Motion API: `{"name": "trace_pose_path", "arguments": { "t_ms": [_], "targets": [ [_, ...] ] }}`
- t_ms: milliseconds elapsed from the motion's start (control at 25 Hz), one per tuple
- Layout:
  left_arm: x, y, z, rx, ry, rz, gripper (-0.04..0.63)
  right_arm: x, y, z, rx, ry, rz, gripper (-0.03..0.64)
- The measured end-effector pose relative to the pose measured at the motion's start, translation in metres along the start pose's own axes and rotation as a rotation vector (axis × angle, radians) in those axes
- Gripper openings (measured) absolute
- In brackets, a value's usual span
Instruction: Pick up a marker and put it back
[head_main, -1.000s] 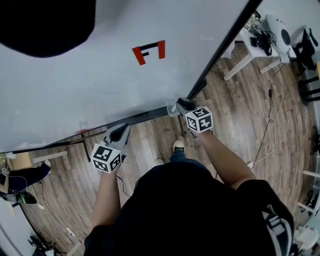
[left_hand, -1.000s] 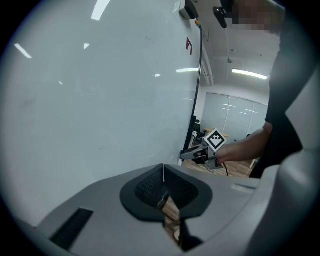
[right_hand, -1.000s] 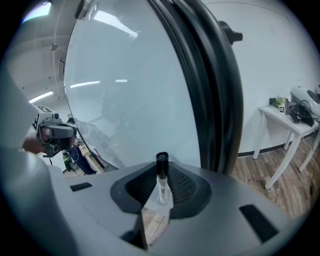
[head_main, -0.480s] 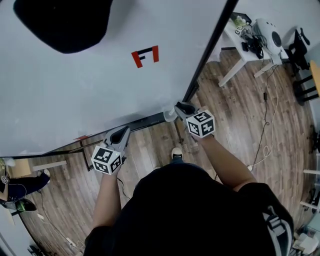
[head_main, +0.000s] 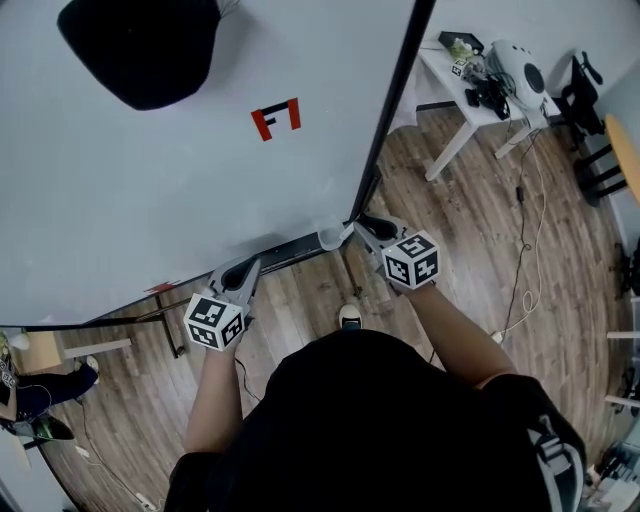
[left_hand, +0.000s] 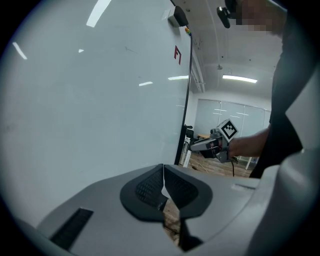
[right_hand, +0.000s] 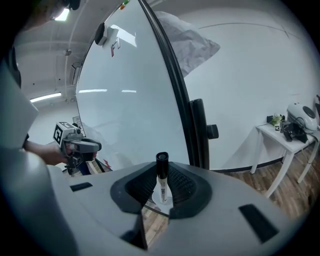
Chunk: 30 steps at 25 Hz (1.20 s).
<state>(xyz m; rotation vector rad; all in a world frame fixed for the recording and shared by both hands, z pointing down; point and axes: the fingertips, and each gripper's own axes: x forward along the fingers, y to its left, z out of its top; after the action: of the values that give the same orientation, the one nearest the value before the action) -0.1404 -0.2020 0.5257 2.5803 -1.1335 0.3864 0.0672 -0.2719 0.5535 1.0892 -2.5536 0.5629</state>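
Note:
A marker (right_hand: 161, 176) with a white body and a black cap stands upright between the pads of my right gripper (right_hand: 161, 184), which is shut on it. In the head view the right gripper (head_main: 366, 229) is at the lower right corner of the whiteboard (head_main: 150, 190), beside a small white rounded thing (head_main: 330, 238) at the end of the board's tray (head_main: 285, 250). My left gripper (head_main: 243, 271) hangs just below the tray further left. Its jaws (left_hand: 163, 183) meet with nothing between them.
The whiteboard's black frame (head_main: 395, 95) runs up past the right gripper. A red and black mark (head_main: 276, 118) and a large dark shape (head_main: 140, 50) sit on the board. A white table (head_main: 455, 85) with equipment stands at the far right, and cables (head_main: 530, 250) trail over the wooden floor.
The head view has shifted, so the board sits further left. Both grippers keep their places by the board's lower edge. The right gripper still grips the marker.

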Motion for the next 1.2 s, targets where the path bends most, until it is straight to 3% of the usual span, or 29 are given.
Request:
{"name": "trace_pose_path", "arguments": {
  "t_ms": [520, 1200],
  "targets": [
    [0.003, -0.011, 0.006, 0.014, -0.015, -0.027, 0.014, -0.049, 0.012, 0.001, -0.021, -0.027, -0.026, 0.060],
    [-0.004, -0.012, 0.002, 0.008, -0.008, -0.006, 0.014, -0.041, 0.015, 0.006, -0.036, -0.026, -0.003, 0.060]
  ]
}}
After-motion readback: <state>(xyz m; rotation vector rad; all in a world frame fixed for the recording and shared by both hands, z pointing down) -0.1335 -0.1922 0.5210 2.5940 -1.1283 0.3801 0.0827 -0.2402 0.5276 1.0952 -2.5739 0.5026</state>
